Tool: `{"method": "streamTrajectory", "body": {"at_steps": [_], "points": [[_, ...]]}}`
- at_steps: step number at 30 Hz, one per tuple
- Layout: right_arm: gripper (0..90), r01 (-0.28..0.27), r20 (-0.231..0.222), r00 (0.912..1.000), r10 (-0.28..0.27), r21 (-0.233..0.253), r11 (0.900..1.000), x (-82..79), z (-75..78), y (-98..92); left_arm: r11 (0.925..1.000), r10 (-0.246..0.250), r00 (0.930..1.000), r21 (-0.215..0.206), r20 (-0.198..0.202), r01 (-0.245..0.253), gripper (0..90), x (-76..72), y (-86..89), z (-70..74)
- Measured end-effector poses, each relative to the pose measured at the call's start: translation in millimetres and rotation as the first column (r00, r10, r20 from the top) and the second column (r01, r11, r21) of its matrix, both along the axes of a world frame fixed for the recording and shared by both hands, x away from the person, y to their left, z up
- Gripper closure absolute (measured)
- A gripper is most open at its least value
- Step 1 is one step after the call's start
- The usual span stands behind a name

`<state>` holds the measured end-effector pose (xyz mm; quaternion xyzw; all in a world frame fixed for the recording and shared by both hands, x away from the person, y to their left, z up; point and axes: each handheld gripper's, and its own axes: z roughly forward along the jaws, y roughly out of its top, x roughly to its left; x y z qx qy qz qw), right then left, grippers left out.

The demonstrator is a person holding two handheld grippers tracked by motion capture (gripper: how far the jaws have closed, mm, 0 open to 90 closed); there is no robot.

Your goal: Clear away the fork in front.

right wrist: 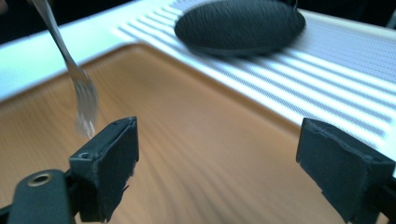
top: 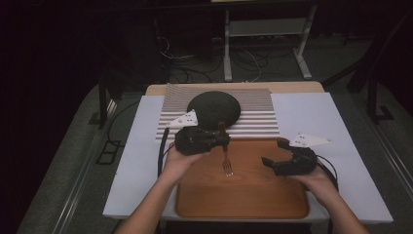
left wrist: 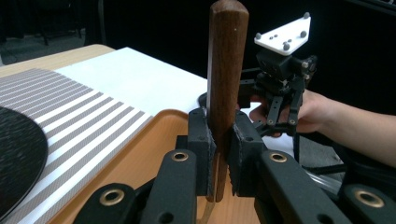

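Wooden tray (top: 253,195) front & centre on table, dark round mat (top: 214,108) behind. Left gripper (top: 221,140) clamped on fork (top: 225,155) by wooden handle, tines dangling over tray, prob for a clean set-down. Right gripper (top: 276,152) wide apart, holding nothing, waiting nearby.

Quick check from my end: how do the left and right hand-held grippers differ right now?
The left hand-held gripper is shut on the fork's wooden handle; the right hand-held gripper is open and holds nothing. In the high view the left one sits at the wooden tray's far edge by the striped mat, the right one toward the tray's right side. Both are black, each held in a hand.
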<state>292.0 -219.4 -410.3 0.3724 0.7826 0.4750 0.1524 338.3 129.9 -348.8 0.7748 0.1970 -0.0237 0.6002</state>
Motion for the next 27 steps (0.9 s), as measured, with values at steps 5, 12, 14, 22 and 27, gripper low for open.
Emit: {"method": "streamTrajectory", "body": {"at_steps": [5,12,14,22,27], "points": [[8.1,0.019,-0.001,0.9998,-0.019,-0.007,1.0,-12.6,-7.1,-20.2,1.0,0.001,1.0,0.007,-0.005,-0.001,80.6,-2.1,20.0,3.7],[3.3,0.06,0.001,0.9982,-0.06,-0.019,0.998,-23.5,-14.3,-42.9,0.9995,0.013,0.9998,0.028,-0.017,-0.012,80.5,-6.7,47.6,9.2],[3.1,0.071,-0.004,0.9975,-0.071,-0.028,0.997,-26.2,-16.6,-48.4,0.9993,0.014,0.9995,0.036,-0.029,-0.013,80.4,-8.7,54.6,9.3],[3.2,0.093,-0.013,0.9955,-0.094,-0.051,0.994,-27.6,-22.9,-56.3,0.9976,0.022,0.9977,0.067,-0.064,-0.018,80.3,-23.3,72.6,8.8],[3.1,0.105,-0.003,0.9944,-0.106,-0.035,0.994,-27.2,-21.2,-56.6,0.9962,0.004,0.9952,0.087,-0.097,0.005,80.2,-31.7,79.7,7.8]]}}
